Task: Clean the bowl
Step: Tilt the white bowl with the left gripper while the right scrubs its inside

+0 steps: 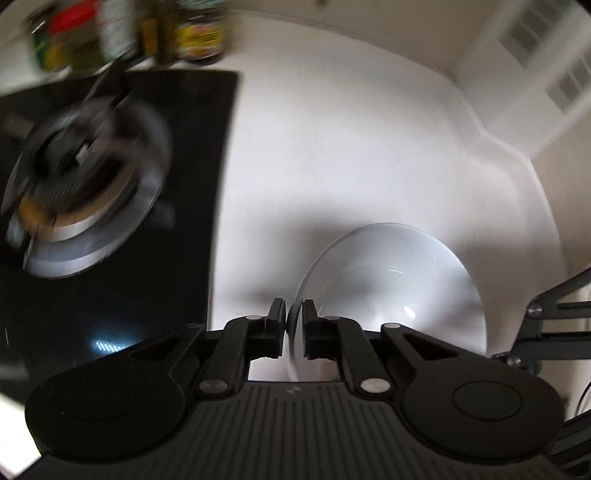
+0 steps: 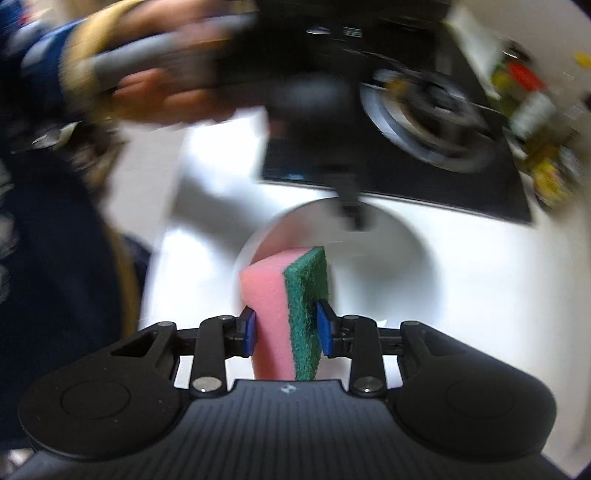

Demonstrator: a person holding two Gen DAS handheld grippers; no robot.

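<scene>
From the left wrist view, the left gripper (image 1: 294, 325) has its jaws clamped on the near rim of the white bowl (image 1: 399, 280), one pad outside the wall and one inside. The bowl sits on the white table (image 1: 332, 147), just beside the black hob (image 1: 122, 258), and looks tipped, its mouth facing away from the camera and to the right. Blurred jars (image 1: 122, 33) stand at the back.

From the right wrist view, the right gripper (image 2: 286, 330) has its jaws clamped on a sponge (image 2: 286, 291), pink foam on the left, green scouring face on the right. The sponge's long axis runs along the fingers, its free end pointing down into the bowl (image 2: 391, 266). A person's hand (image 2: 159, 88) holds the left gripper above.

To scrub well, I judge the rim grip should be kept firm while the green face is turned against the inner wall and swept around.
</scene>
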